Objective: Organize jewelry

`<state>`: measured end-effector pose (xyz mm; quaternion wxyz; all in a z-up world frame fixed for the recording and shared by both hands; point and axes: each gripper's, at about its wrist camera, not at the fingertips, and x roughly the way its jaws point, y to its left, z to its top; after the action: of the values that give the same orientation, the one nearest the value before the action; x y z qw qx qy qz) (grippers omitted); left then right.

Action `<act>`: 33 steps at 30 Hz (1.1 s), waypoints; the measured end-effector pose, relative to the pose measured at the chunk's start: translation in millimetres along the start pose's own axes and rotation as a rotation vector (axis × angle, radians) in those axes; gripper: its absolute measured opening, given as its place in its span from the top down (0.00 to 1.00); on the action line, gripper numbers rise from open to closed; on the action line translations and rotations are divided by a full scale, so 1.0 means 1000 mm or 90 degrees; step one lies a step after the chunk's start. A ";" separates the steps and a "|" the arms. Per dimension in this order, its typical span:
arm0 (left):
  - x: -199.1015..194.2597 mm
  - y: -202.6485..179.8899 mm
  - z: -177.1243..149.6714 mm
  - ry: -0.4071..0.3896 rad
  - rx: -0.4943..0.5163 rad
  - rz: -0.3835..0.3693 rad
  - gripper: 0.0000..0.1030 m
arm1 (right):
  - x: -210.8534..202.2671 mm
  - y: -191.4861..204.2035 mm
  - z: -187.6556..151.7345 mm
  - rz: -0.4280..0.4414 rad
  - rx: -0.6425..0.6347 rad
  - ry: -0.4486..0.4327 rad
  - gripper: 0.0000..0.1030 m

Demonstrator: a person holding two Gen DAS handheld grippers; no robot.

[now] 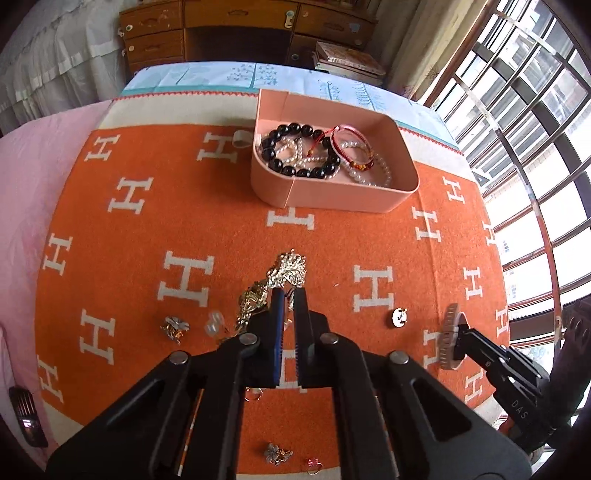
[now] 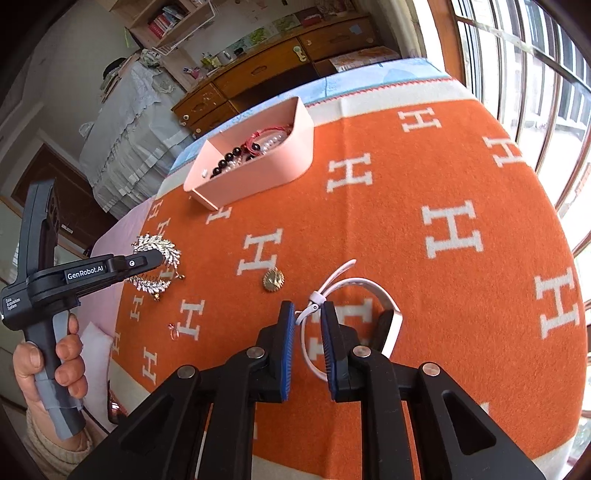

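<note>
A pink box (image 1: 332, 184) at the back of the orange blanket holds a black bead bracelet (image 1: 295, 151), a red cord bracelet and pearls; it also shows in the right wrist view (image 2: 258, 173). My left gripper (image 1: 290, 295) is nearly shut on a silver leaf necklace (image 1: 288, 269), which lies on the blanket (image 2: 155, 247). My right gripper (image 2: 308, 310) is open around the strap of a white watch (image 2: 369, 288) lying on the blanket.
Small pieces lie on the blanket: a flower brooch (image 1: 173, 326), clear earrings (image 1: 214, 321), a round cat pin (image 1: 399, 316), a gold round brooch (image 2: 273, 280), another flower piece (image 1: 275, 453). A wooden desk (image 1: 240, 29) stands behind; windows at right.
</note>
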<state>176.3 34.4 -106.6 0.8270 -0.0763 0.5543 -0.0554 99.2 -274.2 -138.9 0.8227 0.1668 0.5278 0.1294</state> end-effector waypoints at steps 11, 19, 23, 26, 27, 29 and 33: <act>-0.029 -0.023 0.033 -0.011 0.068 -0.034 1.00 | -0.030 0.061 0.058 0.016 -0.103 -0.074 0.92; 0.015 0.001 0.022 0.053 0.068 -0.010 0.43 | -0.023 0.073 0.055 0.034 -0.107 -0.027 0.91; 0.037 0.010 0.018 0.081 0.085 0.012 0.51 | -0.012 0.049 0.052 0.061 -0.046 0.044 0.91; 0.051 0.010 0.014 0.108 0.103 0.018 0.66 | -0.004 0.037 0.045 0.045 -0.029 0.075 0.91; 0.055 0.009 0.014 0.113 0.108 0.018 0.67 | -0.001 0.033 0.043 0.038 -0.023 0.085 0.91; 0.060 0.008 0.012 0.121 0.119 0.022 0.67 | 0.008 0.025 0.038 0.028 -0.007 0.107 0.91; 0.069 0.005 0.011 0.138 0.130 0.024 0.67 | 0.025 0.015 0.032 0.003 0.015 0.140 0.91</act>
<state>213.0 27.8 -166.1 0.7667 0.0247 0.6330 -0.1041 138.0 -255.3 -140.9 0.7576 0.1622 0.6159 0.1426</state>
